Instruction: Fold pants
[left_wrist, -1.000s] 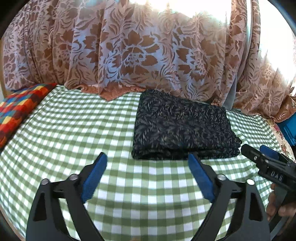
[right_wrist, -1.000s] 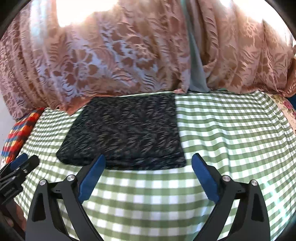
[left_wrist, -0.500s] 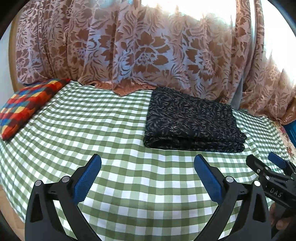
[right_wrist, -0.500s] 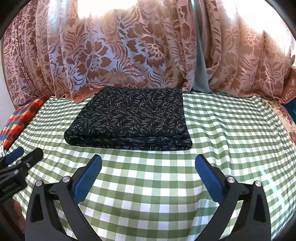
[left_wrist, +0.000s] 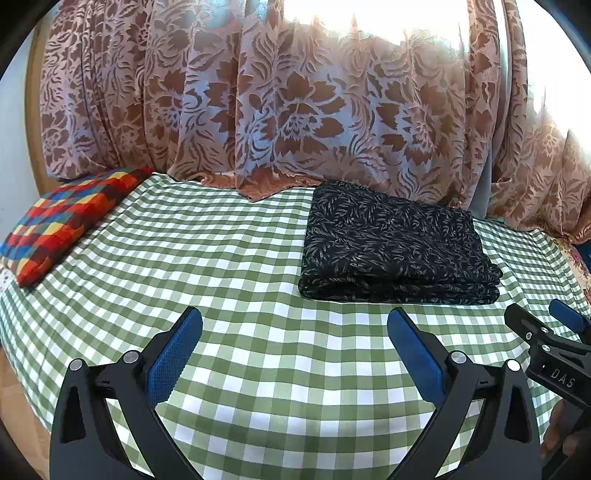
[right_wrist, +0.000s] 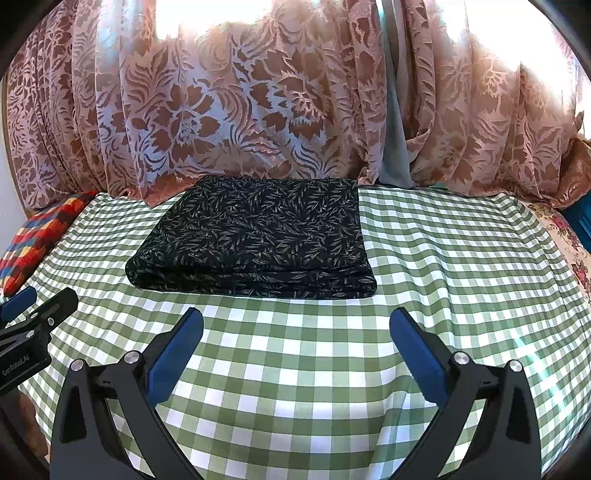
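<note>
the black leaf-print pants (right_wrist: 255, 243) sit folded in a neat stack on the green gingham bedsheet (right_wrist: 443, 258), near the floral curtain (right_wrist: 221, 103). left gripper (left_wrist: 295, 350) and right gripper (right_wrist: 295, 350) both spread wide, holding nothing, hovering short of the stack.

Our left tool (left_wrist: 294, 339) has black arms, blue textured pads and silver screws. The right tool (right_wrist: 295, 341) matches; at the left wrist view's lower right its body reads "DAS".

bare cloth (right_wrist: 295, 350) before folded pants (right_wrist: 258, 236)
</note>
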